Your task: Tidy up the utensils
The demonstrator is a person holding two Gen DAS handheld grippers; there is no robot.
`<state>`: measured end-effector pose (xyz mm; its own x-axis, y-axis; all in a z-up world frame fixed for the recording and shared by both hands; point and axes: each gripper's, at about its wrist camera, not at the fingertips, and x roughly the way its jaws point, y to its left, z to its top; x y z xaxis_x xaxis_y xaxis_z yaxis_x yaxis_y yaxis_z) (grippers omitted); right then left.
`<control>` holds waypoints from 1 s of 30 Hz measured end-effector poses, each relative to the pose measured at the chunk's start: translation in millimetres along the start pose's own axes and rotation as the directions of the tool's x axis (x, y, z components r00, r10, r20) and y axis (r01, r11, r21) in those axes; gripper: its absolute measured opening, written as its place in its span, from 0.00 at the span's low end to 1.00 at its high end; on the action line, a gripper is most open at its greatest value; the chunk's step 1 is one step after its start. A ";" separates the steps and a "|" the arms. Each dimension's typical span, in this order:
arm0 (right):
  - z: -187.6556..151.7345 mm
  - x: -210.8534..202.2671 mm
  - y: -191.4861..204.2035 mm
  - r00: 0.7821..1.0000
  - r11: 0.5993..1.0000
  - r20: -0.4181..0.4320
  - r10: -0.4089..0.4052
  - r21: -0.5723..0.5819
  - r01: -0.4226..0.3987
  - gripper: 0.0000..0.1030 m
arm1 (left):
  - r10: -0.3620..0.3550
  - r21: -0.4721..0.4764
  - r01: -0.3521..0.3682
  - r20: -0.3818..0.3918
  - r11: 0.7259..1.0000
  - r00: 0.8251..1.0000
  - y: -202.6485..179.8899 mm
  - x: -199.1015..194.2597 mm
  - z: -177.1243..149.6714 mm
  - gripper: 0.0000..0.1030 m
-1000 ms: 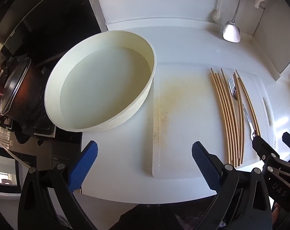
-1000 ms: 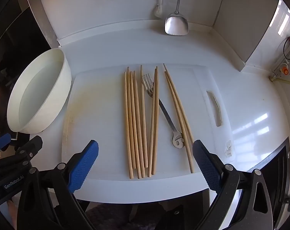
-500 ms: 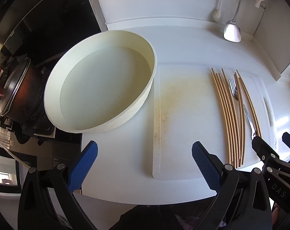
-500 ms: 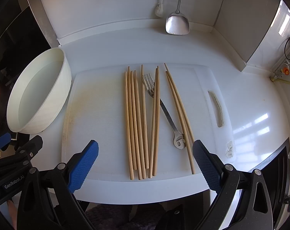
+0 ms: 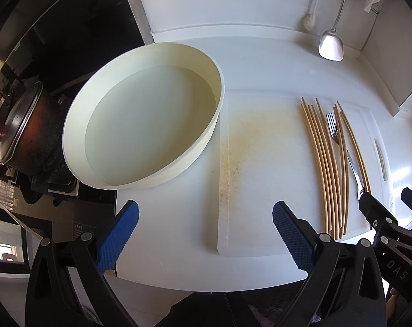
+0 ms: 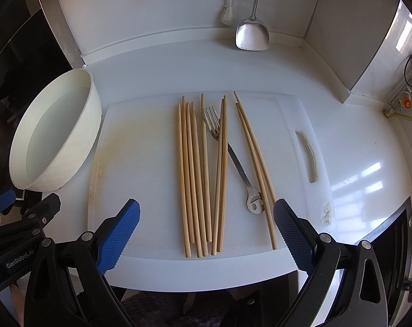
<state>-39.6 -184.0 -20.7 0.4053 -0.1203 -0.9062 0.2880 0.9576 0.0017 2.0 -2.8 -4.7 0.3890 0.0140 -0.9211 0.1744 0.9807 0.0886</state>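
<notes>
Several wooden chopsticks (image 6: 197, 174) lie lengthwise on a white cutting board (image 6: 140, 163), with a metal fork (image 6: 233, 158) slanting among them under one pair. My right gripper (image 6: 206, 234) hovers open over the near ends of the chopsticks, holding nothing. My left gripper (image 5: 204, 235) is open above the board's left edge (image 5: 225, 185) and the counter, empty. The chopsticks (image 5: 328, 163) and fork (image 5: 334, 128) appear at the right of the left wrist view. A cream round basin (image 5: 143, 114) stands left of the board.
A metal spatula (image 6: 252, 32) and a brush (image 6: 226, 16) hang at the back wall. A dark pot with a lid (image 5: 18, 130) sits on the stove at far left. The board's handle slot (image 6: 308, 152) is at its right. White counter (image 6: 356, 141) extends to the right.
Both grippers have eased back slightly toward the counter's front edge; the chopsticks, fork and basin have not moved.
</notes>
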 end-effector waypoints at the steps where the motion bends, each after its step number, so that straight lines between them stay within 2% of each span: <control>1: 0.1 0.1 0.2 1.000 1.000 0.000 0.000 0.000 0.000 0.91 | 0.000 -0.001 0.000 0.000 1.000 1.000 0.5 0.1 0.2 0.94; 30: 2.2 -2.3 2.4 1.000 1.000 0.004 -0.001 -0.003 0.001 0.91 | -0.002 -0.009 0.002 0.003 1.000 1.000 7.9 -2.6 1.1 0.94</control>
<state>-37.9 -182.0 -17.7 0.4089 -0.1224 -0.9043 0.2856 0.9584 -0.0005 3.3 4.7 -1.2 0.3917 0.0118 -0.9200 0.1666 0.9825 0.0836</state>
